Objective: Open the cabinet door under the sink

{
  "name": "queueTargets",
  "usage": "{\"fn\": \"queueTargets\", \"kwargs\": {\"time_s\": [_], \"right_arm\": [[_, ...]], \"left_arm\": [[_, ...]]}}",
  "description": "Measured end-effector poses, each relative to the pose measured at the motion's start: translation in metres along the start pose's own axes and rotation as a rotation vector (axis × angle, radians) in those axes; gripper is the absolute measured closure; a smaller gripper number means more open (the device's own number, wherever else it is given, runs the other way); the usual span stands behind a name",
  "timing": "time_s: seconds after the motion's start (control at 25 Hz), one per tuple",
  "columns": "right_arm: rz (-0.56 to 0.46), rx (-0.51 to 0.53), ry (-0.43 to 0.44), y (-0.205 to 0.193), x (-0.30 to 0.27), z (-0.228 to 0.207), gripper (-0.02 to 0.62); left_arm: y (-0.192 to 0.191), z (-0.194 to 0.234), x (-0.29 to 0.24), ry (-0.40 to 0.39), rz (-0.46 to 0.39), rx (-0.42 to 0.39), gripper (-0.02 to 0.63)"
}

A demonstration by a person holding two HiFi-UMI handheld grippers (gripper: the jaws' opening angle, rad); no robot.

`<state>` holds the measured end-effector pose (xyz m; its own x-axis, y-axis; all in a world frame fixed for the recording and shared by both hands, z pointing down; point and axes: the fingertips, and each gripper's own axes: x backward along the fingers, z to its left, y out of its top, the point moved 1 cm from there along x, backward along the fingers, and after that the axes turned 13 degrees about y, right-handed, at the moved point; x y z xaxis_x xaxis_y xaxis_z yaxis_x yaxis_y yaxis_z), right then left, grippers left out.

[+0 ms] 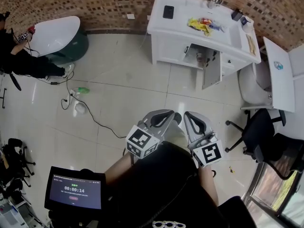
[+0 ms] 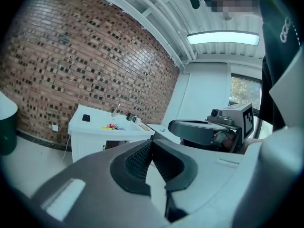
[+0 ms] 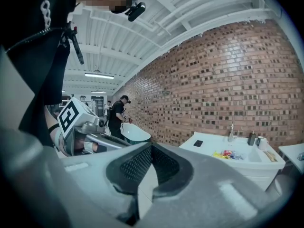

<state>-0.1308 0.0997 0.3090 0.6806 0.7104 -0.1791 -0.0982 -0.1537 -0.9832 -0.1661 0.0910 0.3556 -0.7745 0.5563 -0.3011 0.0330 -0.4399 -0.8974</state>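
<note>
Both tools are clenched and carry nothing. In the left gripper view the two ribbed pads of the left gripper (image 2: 152, 144) meet at the tip with only floor behind them, and the right gripper view shows the same for the right gripper (image 3: 151, 147).

In the head view they are held side by side, close in front of the person's body. The left gripper (image 1: 174, 119) and the right gripper (image 1: 188, 118) both point up the picture, toward the far wall.

The task's thing is far from them. The white sink cabinet (image 1: 166, 42) stands against the brick wall (image 1: 95, 4), ahead of the tools and somewhat to the right, with a wide piece of tiled floor (image 1: 142, 89) between. Under the basin one cabinet door (image 1: 212, 71) seems already swung outward, and a dark opening with a pipe shows just left of it. The door is an upright panel, its long axis vertical. I judge that its hinge is on the right side of the opening, but I cannot be sure.

The door lies on the right half of the cabinet front, so the right gripper is a little nearer to it. Both tools are well apart from it, and I think the coming move must first close this gap, going forward and slightly right
</note>
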Motion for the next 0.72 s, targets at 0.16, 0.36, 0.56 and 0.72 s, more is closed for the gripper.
{"fn": "queueTargets", "kwargs": {"time_s": [0.16,0.36,0.56,0.72], "right_arm": [[0.072,0.028,-0.033,-0.009,0.001,0.051,0.603],[0.095,0.023,-0.076,-0.020,0.031,0.109,0.603],[0.088,-0.001,-0.147,-0.024,0.046,0.115,0.603],[0.086,-0.012,-0.157,-0.028,0.046,0.122,0.603]], "left_arm": [[-0.019,-0.002,0.040,-0.023,0.010,0.021,0.589],[-0.050,-0.032,0.095,-0.127,0.058,0.017,0.589],[-0.056,-0.052,0.098,-0.253,0.082,-0.024,0.589],[-0.049,-0.058,0.100,-0.268,0.051,-0.047,0.589]]}}
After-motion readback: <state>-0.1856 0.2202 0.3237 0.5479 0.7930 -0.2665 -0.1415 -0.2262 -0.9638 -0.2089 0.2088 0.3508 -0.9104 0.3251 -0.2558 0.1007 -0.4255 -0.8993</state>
